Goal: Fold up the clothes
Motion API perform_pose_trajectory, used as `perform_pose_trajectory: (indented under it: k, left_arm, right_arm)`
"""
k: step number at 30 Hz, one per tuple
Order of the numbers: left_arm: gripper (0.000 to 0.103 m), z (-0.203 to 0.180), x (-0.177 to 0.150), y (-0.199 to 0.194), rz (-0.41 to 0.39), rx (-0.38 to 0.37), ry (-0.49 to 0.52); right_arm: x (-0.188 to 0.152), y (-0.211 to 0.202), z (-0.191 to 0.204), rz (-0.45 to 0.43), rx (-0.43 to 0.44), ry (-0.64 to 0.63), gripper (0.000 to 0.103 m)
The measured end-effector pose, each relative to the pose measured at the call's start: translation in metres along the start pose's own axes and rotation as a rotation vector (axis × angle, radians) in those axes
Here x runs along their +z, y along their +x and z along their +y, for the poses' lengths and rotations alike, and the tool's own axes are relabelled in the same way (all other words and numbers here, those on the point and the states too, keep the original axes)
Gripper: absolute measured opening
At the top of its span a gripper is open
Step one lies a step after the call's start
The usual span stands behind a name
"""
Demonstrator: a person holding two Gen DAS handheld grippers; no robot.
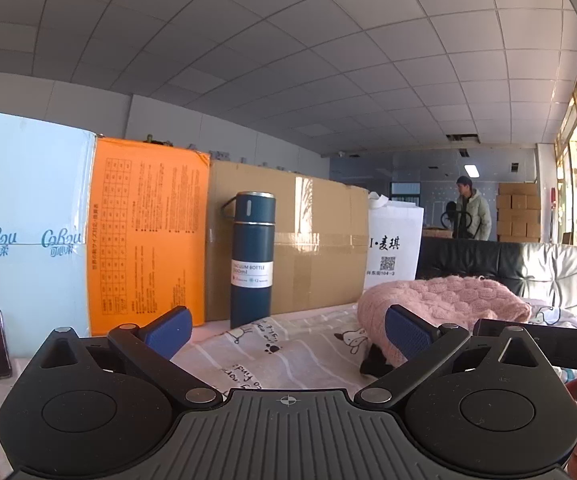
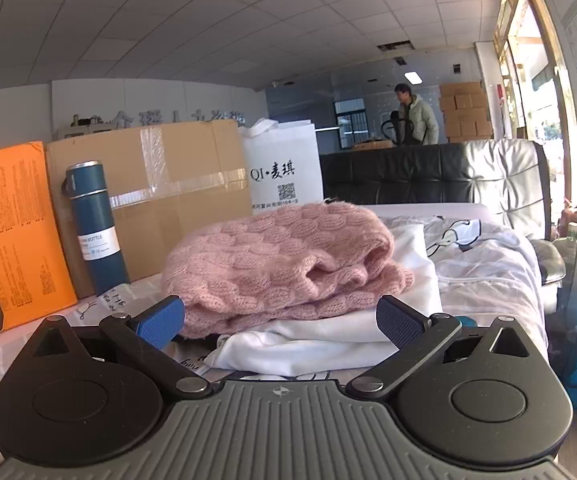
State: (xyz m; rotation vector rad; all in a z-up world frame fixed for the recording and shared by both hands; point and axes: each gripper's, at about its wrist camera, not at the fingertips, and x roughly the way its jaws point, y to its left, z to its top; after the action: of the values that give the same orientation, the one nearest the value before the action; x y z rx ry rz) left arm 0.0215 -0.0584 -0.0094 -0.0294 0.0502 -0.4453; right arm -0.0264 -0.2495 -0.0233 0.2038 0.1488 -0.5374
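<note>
Pink cable-knit sweater (image 2: 284, 260), folded into a thick bundle, lies on a folded white garment (image 2: 328, 340) atop the cartoon-print sheet (image 1: 288, 352), its long axis running left to right with the open folds facing right. Both hand-held grippers, left (image 1: 286, 330) and right (image 2: 280, 320), hover spread and empty before it. Behind stand a dark blue vacuum bottle (image 1: 251, 260), a taped brown cardboard box (image 2: 176, 176), an orange box (image 1: 148, 232) and a white tote bag (image 2: 282, 168).

Pink cable-knit sweater (image 2: 280, 256), white garment (image 2: 328, 340), navy bottle (image 1: 250, 260), orange box (image 1: 148, 232)
</note>
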Motion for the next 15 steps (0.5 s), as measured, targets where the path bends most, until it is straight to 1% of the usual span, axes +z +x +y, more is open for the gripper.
perform_pose_trajectory:
  k: [2, 5, 10, 15]
  left_arm:
    - [0.103, 0.001, 0.000, 0.000, -0.001, 0.003, -0.004]
    - [0.103, 0.004, -0.001, 0.000, -0.003, 0.024, -0.020]
    - [0.103, 0.007, -0.002, 0.003, 0.024, 0.046, -0.028]
    - [0.103, 0.006, -0.003, 0.002, 0.026, 0.049, -0.020]
  right_arm:
    - [-0.001, -0.003, 0.001, -0.029, -0.028, -0.011, 0.103]
    - [-0.001, -0.005, 0.004, -0.055, -0.038, -0.031, 0.103]
    - [-0.003, -0.012, 0.011, -0.128, -0.064, -0.068, 0.103]
    - [-0.003, -0.012, 0.012, -0.138, -0.082, -0.073, 0.103]
